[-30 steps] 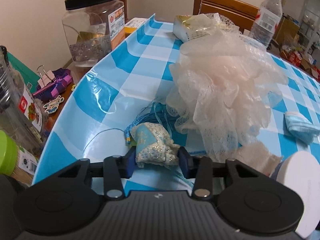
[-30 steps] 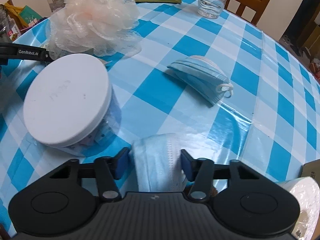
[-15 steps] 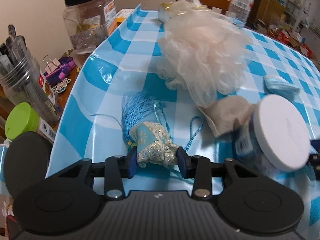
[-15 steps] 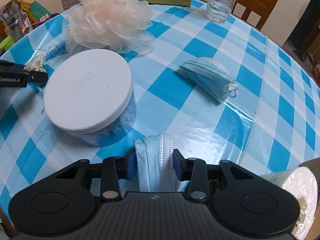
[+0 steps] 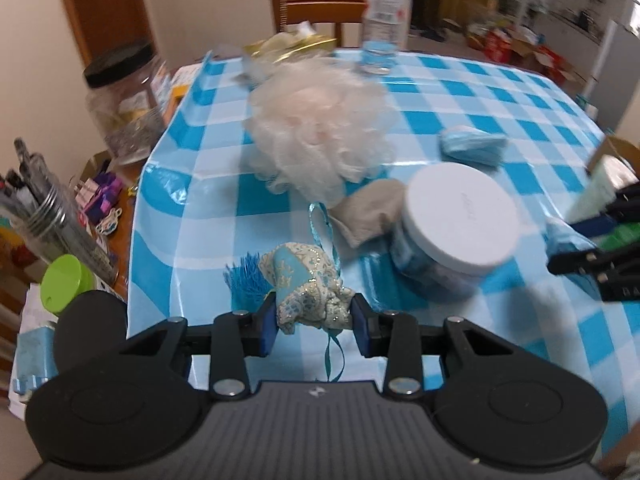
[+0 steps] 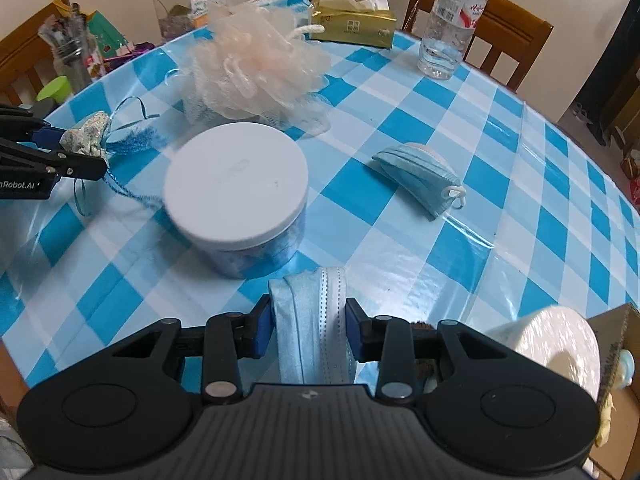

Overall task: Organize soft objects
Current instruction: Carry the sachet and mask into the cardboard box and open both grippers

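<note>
My left gripper (image 5: 314,314) has its jaws closing, pads pressed on a blue-and-gold embroidered sachet (image 5: 308,280) with a blue tassel and ribbon, held just above the checked tablecloth (image 5: 500,96). In the right wrist view the sachet (image 6: 86,138) hangs at the far left. My right gripper (image 6: 308,322) is shut on a folded pale-blue face mask (image 6: 310,300). A peach mesh bath pouf (image 6: 256,68) lies at the back. A second folded mask (image 6: 420,176) lies to the right. A beige cloth (image 5: 372,208) rests beside the white-lidded jar (image 6: 236,184).
A water bottle (image 6: 452,20) and a gold tissue box (image 6: 352,20) stand at the far edge. A black-lidded clear jar (image 5: 124,108), a pen cup (image 5: 48,216) and a green cap (image 5: 66,288) crowd the left side. A paper roll (image 6: 560,344) sits in a cardboard box at right.
Both grippers have risen with their loads. The sachet has come off the cloth, its tassel trailing. The right jaws have squeezed the mask narrower.
</note>
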Action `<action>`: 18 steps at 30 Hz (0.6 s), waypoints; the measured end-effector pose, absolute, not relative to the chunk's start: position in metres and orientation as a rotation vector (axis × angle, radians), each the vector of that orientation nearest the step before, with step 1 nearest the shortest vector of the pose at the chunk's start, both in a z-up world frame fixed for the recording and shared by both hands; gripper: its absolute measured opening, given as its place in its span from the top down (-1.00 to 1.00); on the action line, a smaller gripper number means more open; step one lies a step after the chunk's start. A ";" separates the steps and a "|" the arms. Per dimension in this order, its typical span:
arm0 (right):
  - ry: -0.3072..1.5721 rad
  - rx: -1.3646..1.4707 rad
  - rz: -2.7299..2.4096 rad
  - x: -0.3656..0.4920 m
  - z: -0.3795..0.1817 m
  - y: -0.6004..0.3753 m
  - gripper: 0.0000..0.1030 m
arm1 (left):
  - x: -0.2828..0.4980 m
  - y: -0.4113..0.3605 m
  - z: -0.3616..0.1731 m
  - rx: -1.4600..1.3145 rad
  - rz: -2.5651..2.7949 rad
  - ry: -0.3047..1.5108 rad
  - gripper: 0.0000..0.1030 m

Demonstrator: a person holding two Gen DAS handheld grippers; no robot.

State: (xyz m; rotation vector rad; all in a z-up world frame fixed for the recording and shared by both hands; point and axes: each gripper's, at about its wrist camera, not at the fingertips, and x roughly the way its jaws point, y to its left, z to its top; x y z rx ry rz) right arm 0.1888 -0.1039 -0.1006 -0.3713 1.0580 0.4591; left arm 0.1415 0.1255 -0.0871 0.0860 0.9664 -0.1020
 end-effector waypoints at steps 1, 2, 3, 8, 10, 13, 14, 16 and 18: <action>1.055 -0.372 0.459 0.185 -0.098 -0.104 0.18 | 0.138 0.123 -0.084 0.102 -0.124 0.968 0.31; 1.053 -0.370 0.460 0.181 -0.096 -0.104 0.19 | 0.134 0.121 -0.081 0.117 -0.146 0.970 0.31; 1.052 -0.368 0.461 0.177 -0.094 -0.104 0.19 | 0.130 0.118 -0.078 0.134 -0.174 0.971 0.31; 1.042 -0.369 0.461 0.155 -0.082 -0.104 0.18 | 0.113 0.100 -0.062 0.240 -0.321 0.966 0.32; 1.041 -0.366 0.458 0.148 -0.078 -0.105 0.18 | 0.106 0.092 -0.056 0.275 -0.382 0.956 0.32; 1.042 -0.362 0.432 0.137 -0.074 -0.109 0.18 | 0.101 0.079 -0.045 0.295 -0.440 0.951 0.32; 1.043 -0.357 0.422 0.132 -0.073 -0.111 0.18 | 0.101 0.075 -0.041 0.296 -0.457 0.953 0.33; 1.046 -0.341 0.417 0.125 -0.071 -0.118 0.18 | 0.099 0.064 -0.035 0.304 -0.479 0.957 0.33; 1.048 -0.326 0.421 0.118 -0.069 -0.126 0.18 | 0.094 0.051 -0.028 0.326 -0.492 0.948 0.33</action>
